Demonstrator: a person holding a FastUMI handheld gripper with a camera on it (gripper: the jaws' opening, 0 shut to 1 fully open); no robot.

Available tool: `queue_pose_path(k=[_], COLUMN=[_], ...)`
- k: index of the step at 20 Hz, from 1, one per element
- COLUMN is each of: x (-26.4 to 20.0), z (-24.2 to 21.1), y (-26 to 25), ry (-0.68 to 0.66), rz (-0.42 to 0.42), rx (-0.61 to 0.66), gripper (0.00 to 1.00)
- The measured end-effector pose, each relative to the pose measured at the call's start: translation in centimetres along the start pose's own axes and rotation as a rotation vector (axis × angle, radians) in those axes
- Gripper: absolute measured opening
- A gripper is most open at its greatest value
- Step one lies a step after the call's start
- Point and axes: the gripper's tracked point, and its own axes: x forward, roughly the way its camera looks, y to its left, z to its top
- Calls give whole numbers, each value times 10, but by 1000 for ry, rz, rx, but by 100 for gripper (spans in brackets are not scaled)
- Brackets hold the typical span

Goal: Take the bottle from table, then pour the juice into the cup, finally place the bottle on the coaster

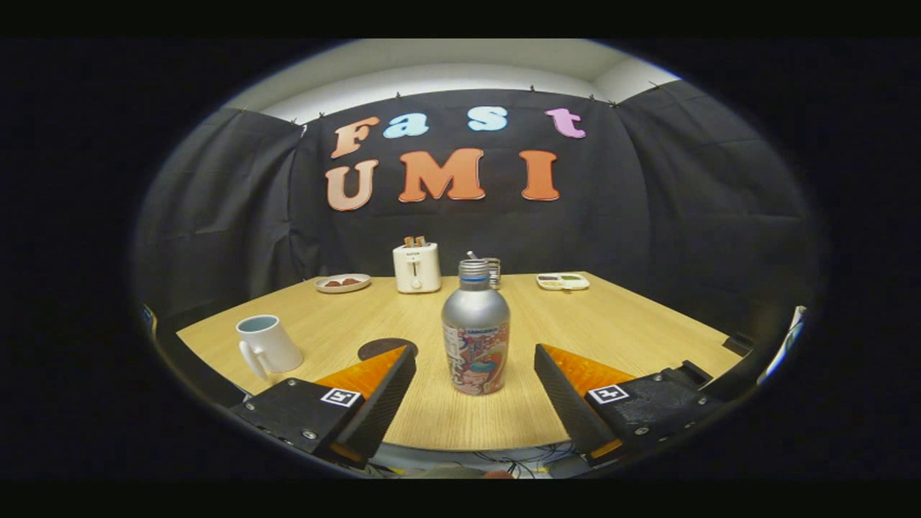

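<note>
A silver bottle (pixel 475 332) with a colourful label and a screw cap stands upright on the wooden table (pixel 611 324), level with my fingertips and centred in the gap between them. My gripper (pixel 475 349) is open, both fingers clear of the bottle's sides. A white mug (pixel 267 345) with its handle toward me stands to the left of the left finger. A dark round coaster (pixel 385 347) lies flat just beyond the left fingertip, partly hidden by it.
Near the table's far edge stand a white toaster (pixel 416 266) holding toast, a small plate (pixel 342 283) with food to its left, and a divided tray (pixel 563 281) to the right. A metal object peeks out behind the bottle's cap.
</note>
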Motion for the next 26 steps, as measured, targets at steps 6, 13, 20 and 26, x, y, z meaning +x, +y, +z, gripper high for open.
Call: queue_pose_path(k=[6, 13, 20, 26], x=[27, 58, 80, 85], z=[-14, -29, -37, -39], y=[1, -6, -5, -6], ry=[39, 68, 93, 106], rz=[-6, -25, -14, -24], rx=[-12, -17, 10, -5], gripper=[99, 99, 95, 79])
